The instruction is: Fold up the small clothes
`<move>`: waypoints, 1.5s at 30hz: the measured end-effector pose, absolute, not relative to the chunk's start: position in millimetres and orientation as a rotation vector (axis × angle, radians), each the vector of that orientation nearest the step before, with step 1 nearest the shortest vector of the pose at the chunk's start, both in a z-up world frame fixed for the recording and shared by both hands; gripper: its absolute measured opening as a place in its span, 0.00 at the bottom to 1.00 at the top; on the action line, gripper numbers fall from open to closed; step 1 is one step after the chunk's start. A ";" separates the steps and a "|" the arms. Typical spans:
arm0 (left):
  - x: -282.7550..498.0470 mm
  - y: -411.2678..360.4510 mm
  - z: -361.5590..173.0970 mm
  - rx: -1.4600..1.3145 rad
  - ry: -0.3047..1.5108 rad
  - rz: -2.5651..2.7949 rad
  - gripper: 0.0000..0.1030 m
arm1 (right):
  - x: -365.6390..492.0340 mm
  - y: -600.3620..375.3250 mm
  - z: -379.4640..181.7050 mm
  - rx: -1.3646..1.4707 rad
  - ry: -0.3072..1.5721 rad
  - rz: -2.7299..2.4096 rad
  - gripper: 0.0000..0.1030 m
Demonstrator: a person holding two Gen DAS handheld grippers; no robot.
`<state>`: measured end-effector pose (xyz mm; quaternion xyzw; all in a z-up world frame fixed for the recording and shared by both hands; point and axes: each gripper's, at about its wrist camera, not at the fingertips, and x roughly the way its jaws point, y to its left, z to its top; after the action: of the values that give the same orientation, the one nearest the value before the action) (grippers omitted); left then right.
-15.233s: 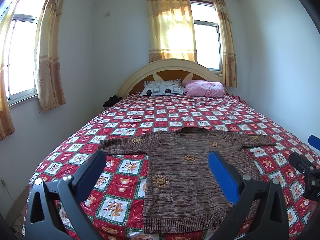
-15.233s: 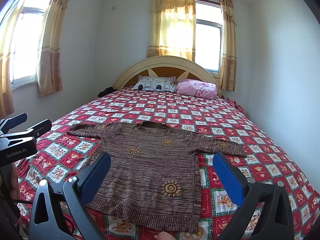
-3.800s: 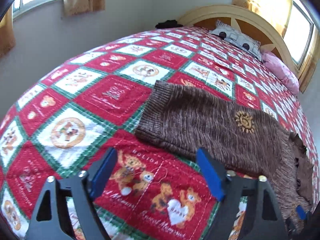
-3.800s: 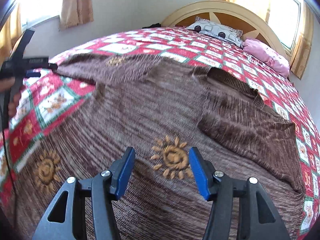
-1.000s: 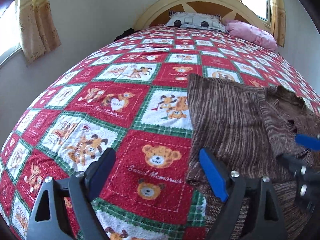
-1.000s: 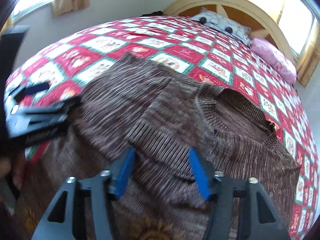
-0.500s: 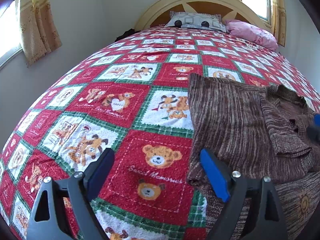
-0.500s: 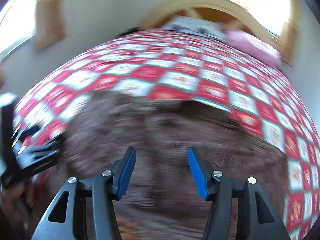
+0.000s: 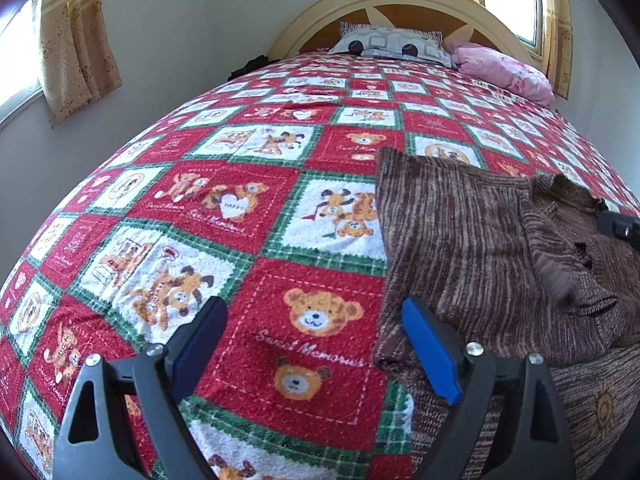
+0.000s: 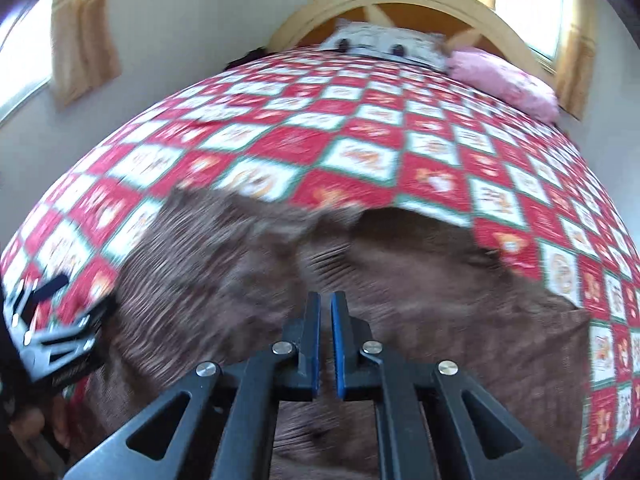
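A brown knit sweater [image 9: 472, 236] lies on the bed, both sleeves folded in over its body. My left gripper [image 9: 312, 344] is open and empty, low over the bedspread at the sweater's left folded edge; its right finger [image 9: 428, 352] is over that edge. My right gripper [image 10: 325, 308] is shut with nothing between its blue pads, hovering over the middle of the sweater [image 10: 440, 300], which is blurred in the right wrist view. The left gripper also shows at the left edge of the right wrist view [image 10: 48, 320].
The red, green and white patchwork bedspread [image 9: 224, 184] covers the bed. Two pillows, one patterned [image 9: 392, 42] and one pink [image 9: 504, 68], lie against the wooden headboard [image 9: 404, 4]. A wall and curtained window [image 9: 76, 40] are close on the left.
My right gripper has closed from open to shut and swung over the sweater's middle. The left gripper has stayed in place, open, at the left edge.
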<state>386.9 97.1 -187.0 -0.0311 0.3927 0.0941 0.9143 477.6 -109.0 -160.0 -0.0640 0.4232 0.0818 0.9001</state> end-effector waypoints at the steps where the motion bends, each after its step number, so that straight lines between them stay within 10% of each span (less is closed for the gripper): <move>1: 386.9 97.1 -187.0 -0.064 0.808 0.194 0.89 | 482.9 -115.5 -157.8 -0.133 0.886 0.143 0.05; 5: 387.2 97.1 -187.2 -0.064 0.809 0.195 0.89 | 480.5 -135.5 -150.5 -0.091 0.859 0.118 0.13; 6: 386.9 96.8 -187.2 -0.062 0.809 0.195 0.89 | 473.7 -129.5 -149.9 -0.108 0.857 0.149 0.45; 8: 386.9 97.3 -187.1 -0.062 0.808 0.195 0.89 | 457.2 -108.9 -151.5 -0.159 0.855 0.247 0.75; 14: 386.7 97.4 -187.2 -0.066 0.807 0.193 0.89 | 439.0 -48.8 -181.4 -0.355 0.856 0.346 0.69; 18: 386.9 97.5 -186.6 -0.074 0.806 0.186 0.89 | 446.7 -44.3 -196.3 -0.375 0.882 0.294 0.06; 30: 387.8 96.5 -187.2 -0.065 0.804 0.177 0.95 | 496.9 -144.0 -178.3 -0.213 0.949 -0.028 0.07; 31: 388.1 97.0 -187.6 -0.066 0.806 0.177 0.95 | 494.4 -148.1 -181.7 -0.222 0.955 -0.046 0.11; 33: 388.7 97.2 -188.0 -0.066 0.809 0.177 0.95 | 481.8 -155.2 -181.4 -0.157 0.979 0.022 0.50; 34: 388.8 97.3 -187.9 -0.066 0.807 0.177 0.95 | 470.2 -157.0 -177.5 -0.097 0.965 0.088 0.50; 40: 389.7 98.1 -188.9 -0.066 0.812 0.183 0.97 | 416.6 -132.0 -169.6 -0.055 0.931 0.265 0.47; 42: 389.4 98.3 -188.8 -0.068 0.811 0.181 0.97 | 413.1 -119.8 -176.6 -0.089 0.949 0.291 0.09; 45: 389.4 100.9 -190.0 -0.084 0.820 0.167 0.97 | 410.1 -117.1 -190.6 -0.109 0.978 0.253 0.07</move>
<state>389.4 100.9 -190.0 -0.0408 0.3978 0.0810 0.9130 410.1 -117.1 -190.6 -0.0523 0.4683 0.1211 0.8737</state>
